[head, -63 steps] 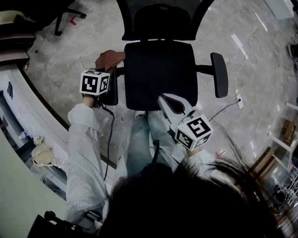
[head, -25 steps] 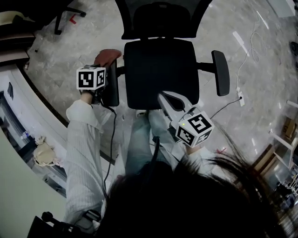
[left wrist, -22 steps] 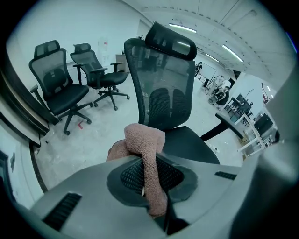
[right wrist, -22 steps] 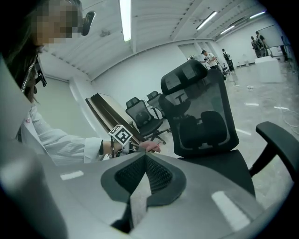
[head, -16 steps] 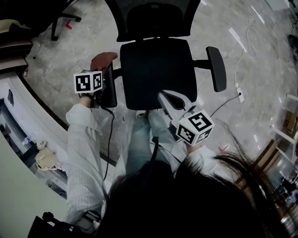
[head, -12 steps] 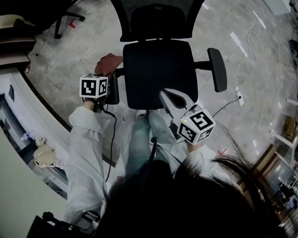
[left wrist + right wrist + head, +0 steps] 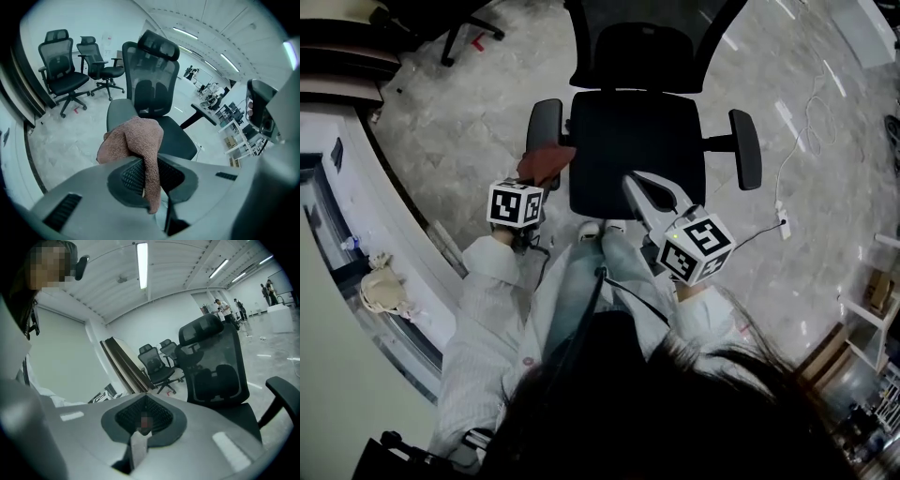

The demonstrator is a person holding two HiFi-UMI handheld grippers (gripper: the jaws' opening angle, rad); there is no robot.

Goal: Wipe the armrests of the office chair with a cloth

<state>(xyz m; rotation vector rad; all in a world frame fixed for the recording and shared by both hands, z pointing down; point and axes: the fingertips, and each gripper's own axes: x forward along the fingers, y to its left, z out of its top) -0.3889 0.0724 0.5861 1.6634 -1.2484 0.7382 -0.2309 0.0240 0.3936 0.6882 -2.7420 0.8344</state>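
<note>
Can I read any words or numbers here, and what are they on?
No words or numbers can be read.
The marker cube on the left gripper and the one on the right gripper show only square patterns.
The paper on the far wall is too small to read.

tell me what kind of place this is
Probably an open-plan office: spare mesh office chairs stand near the wall, desks fill the background, and long strip lights run across the ceiling.

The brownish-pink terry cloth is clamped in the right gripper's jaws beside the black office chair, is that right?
No: the brownish-pink terry cloth is clamped in the jaws of the left gripper, beside the black office chair; the left gripper view shows it.
</note>
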